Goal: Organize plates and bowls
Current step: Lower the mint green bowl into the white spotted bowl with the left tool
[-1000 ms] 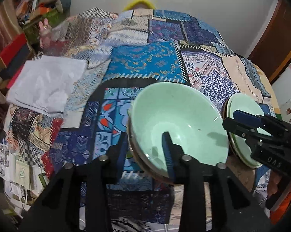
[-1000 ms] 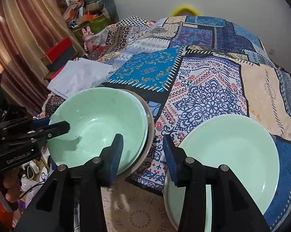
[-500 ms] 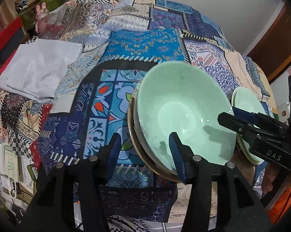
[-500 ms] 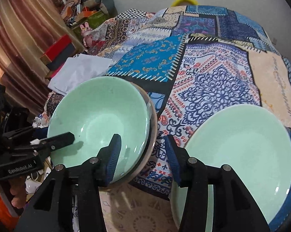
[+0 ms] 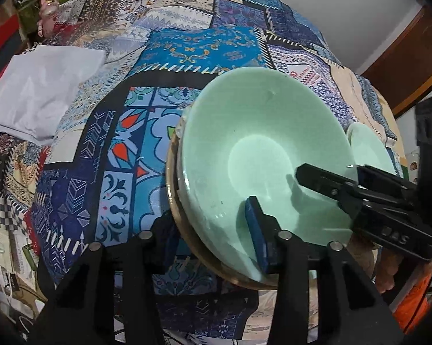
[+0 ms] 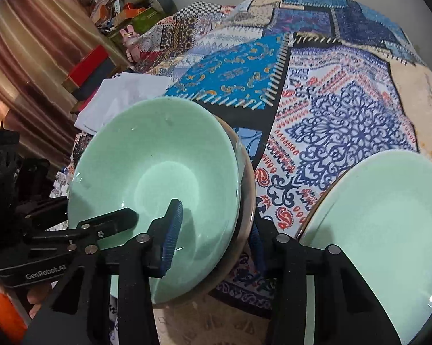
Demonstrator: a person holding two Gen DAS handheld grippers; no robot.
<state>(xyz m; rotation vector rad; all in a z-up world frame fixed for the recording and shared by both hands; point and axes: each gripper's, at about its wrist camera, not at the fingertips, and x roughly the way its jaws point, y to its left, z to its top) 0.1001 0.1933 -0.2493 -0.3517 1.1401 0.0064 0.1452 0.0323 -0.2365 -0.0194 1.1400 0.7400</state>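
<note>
Bowl stack [image 5: 261,155] mouth-up, round, no long axis; left claw [image 5: 213,235] and right claw [image 6: 216,230] both closing astride its rim, pads not yet pressing.

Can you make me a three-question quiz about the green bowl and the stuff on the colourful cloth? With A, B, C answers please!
1. Where is the white folded cloth in the left wrist view?
A. Inside the bowl
B. Left of the bowl, on the patchwork cloth
C. Under the plate

2. What colour is the top bowl?
A. Pale green
B. Red
C. Black

3. How does each gripper meet the bowl stack?
A. Both far away from it
B. Both under the cloth
C. Each has one finger inside the bowl and one outside its rim

Answers:
1 B, it lies flat beside the bowl.
2 A, the same shade as the plate.
3 C, the left gripper and right gripper both straddle the rim, jaws closing.
</note>
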